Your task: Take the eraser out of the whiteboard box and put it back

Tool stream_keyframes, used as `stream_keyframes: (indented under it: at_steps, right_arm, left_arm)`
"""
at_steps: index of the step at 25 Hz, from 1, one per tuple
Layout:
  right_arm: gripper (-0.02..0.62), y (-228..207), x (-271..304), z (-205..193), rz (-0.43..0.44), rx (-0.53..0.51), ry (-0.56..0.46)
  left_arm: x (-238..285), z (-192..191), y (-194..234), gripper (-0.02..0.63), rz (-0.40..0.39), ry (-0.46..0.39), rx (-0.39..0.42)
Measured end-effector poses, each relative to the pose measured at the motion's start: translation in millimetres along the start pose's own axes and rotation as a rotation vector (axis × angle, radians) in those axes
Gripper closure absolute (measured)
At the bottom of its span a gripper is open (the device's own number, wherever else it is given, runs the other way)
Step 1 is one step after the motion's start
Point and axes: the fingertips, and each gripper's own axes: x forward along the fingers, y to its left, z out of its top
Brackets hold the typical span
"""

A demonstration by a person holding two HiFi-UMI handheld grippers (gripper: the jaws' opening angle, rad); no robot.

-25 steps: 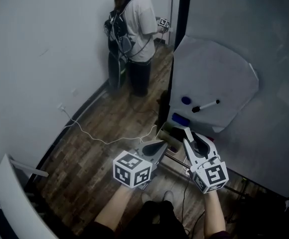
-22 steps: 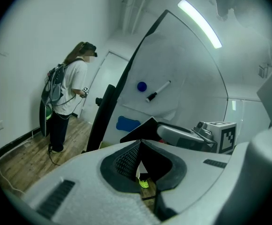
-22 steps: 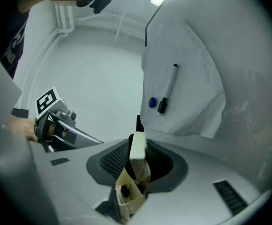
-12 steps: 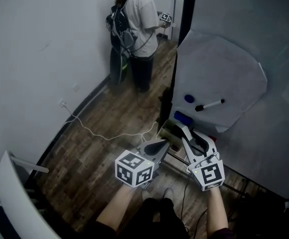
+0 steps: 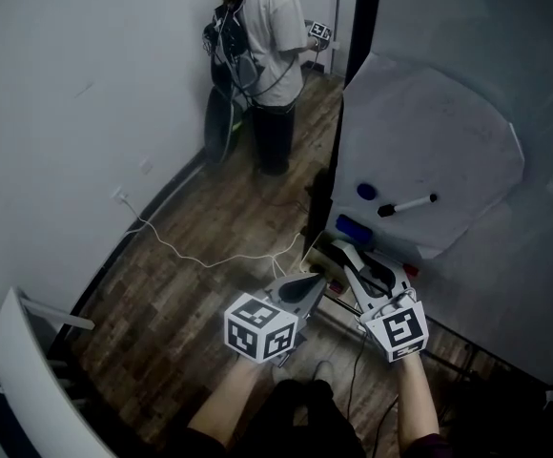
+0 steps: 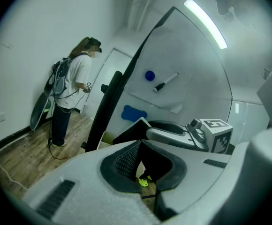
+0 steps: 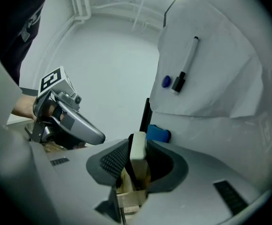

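My right gripper (image 5: 346, 254) is shut on the eraser (image 7: 137, 154), a white block with a black felt side standing upright between the pads. It hangs just over the cardboard whiteboard box (image 7: 132, 199) at the foot of the whiteboard (image 5: 429, 141). In the head view the eraser is hidden by the jaws. My left gripper (image 5: 309, 284) is beside it on the left, its jaws closed to a point with nothing between them (image 6: 139, 144). The box (image 5: 318, 256) shows partly behind both grippers.
On the whiteboard sit a blue magnet (image 5: 366, 191), a black-capped marker (image 5: 408, 204) and a blue pad (image 5: 351, 227). A person (image 5: 262, 55) stands at the far wall. A white cable (image 5: 191, 259) runs over the wooden floor. A white panel (image 5: 10, 370) leans at the lower left.
Both grippers have sunk a little toward the box. The right one has also rolled slightly, with the eraser still in its jaws.
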Motion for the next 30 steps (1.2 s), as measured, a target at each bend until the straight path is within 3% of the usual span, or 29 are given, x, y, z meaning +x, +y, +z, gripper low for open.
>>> stream_keyframes:
  at_steps: [10, 23, 30]
  right_arm:
    - [0.420, -8.0, 3.7, -1.0, -0.003, 0.034, -0.023]
    - [0.420, -9.6, 1.9, -1.7, -0.004, 0.053, -0.029]
    - [0.455, -14.6, -9.7, 14.1, -0.001, 0.141, -0.075]
  left_arm:
    - [2.9, -2.7, 4.7, 0.601, 0.005, 0.005, -0.008]
    - [2.6, -2.0, 5.9, 0.601, 0.013, 0.004, -0.007]
    - [-3.0, 17.7, -2.7, 0.601, 0.015, -0.025, 0.021]
